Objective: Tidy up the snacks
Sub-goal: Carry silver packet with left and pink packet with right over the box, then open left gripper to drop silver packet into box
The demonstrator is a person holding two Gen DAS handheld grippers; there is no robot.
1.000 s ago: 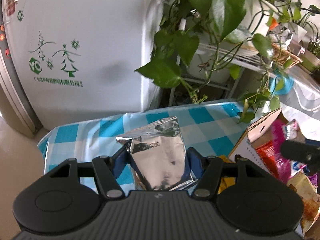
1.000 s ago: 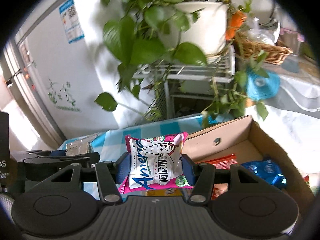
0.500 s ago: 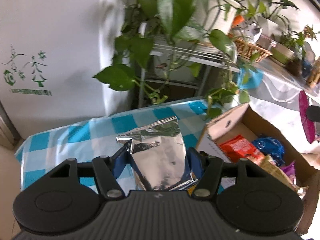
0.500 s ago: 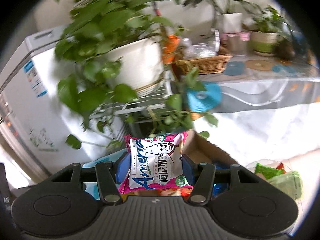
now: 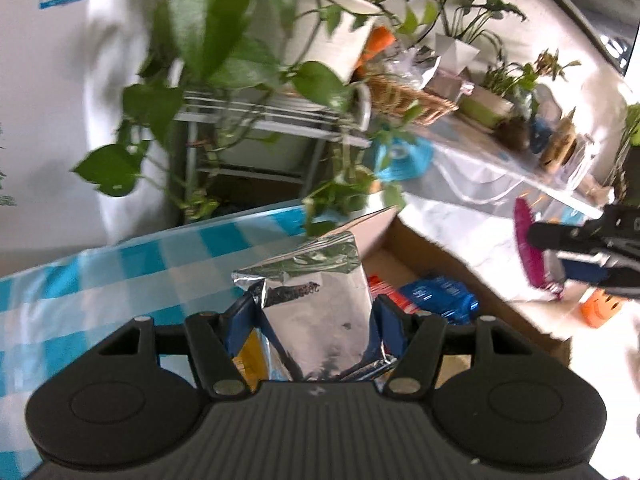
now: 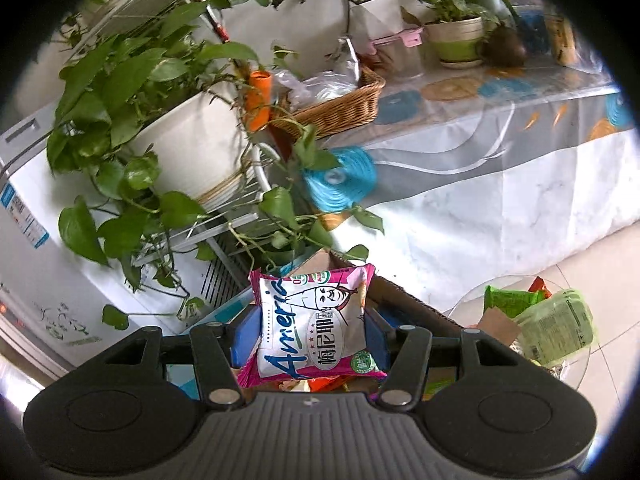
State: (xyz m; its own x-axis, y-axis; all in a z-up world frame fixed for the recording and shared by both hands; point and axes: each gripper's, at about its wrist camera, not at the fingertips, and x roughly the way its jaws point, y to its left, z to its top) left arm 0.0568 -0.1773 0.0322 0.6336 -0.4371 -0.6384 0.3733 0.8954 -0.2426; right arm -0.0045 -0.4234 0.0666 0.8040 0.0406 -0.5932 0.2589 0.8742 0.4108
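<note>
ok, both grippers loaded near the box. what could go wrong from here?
1. The silver foil packet is slick and held only by its side edges in the left gripper; it may slip out.
2. Trailing pothos leaves hang over the cardboard box; a packet could snag.
3. The right gripper, holding the pink packet, is close by; the hands could collide.
</note>
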